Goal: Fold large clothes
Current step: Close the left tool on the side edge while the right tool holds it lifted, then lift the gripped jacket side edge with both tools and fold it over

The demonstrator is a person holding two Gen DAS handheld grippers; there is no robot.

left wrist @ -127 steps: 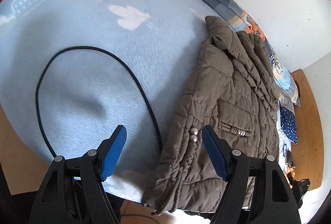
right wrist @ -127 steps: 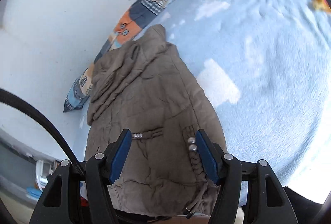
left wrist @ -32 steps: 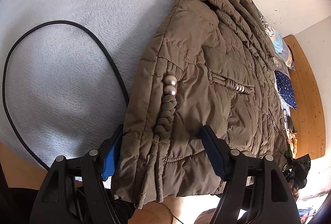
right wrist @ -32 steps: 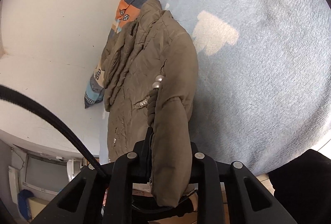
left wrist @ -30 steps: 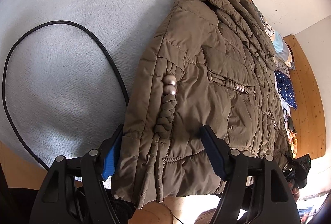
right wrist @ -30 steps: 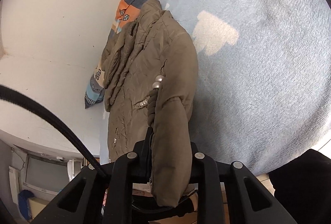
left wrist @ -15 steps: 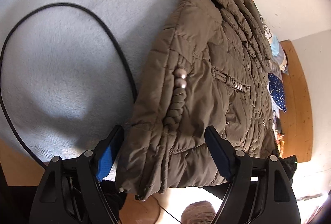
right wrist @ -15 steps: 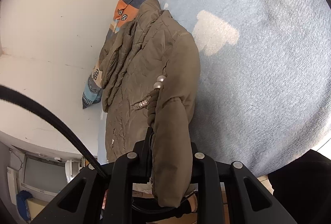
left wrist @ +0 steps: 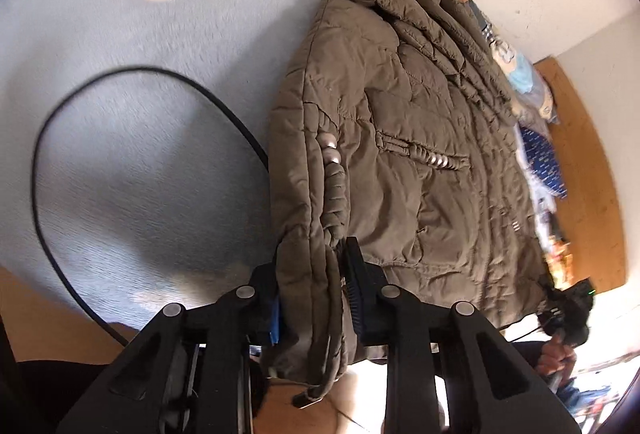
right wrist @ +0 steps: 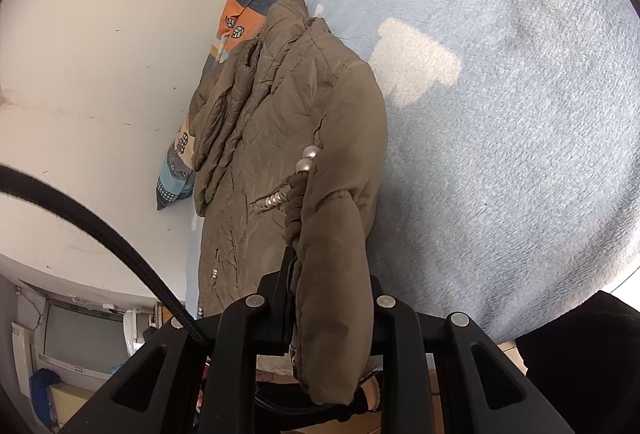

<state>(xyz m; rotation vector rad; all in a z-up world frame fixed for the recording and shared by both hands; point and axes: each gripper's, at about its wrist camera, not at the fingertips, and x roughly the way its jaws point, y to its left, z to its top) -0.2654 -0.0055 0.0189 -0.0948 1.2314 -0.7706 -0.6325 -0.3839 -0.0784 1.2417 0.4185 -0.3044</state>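
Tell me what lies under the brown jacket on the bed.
The brown jacket lies on a light blue blanket, visible all around it. A black cable runs up to its edge and disappears beneath. Whatever else lies under it is covered.

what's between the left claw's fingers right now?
The jacket's bottom hem edge, bunched with its braided cord, sits between the left claw's fingers, which have just closed onto it. Left wrist view shows it.

Light blue fleece-covered bed (left wrist: pixel 132 161), olive padded jacket (left wrist: pixel 420 153) and black cable (left wrist: pixel 52 105) lying on it
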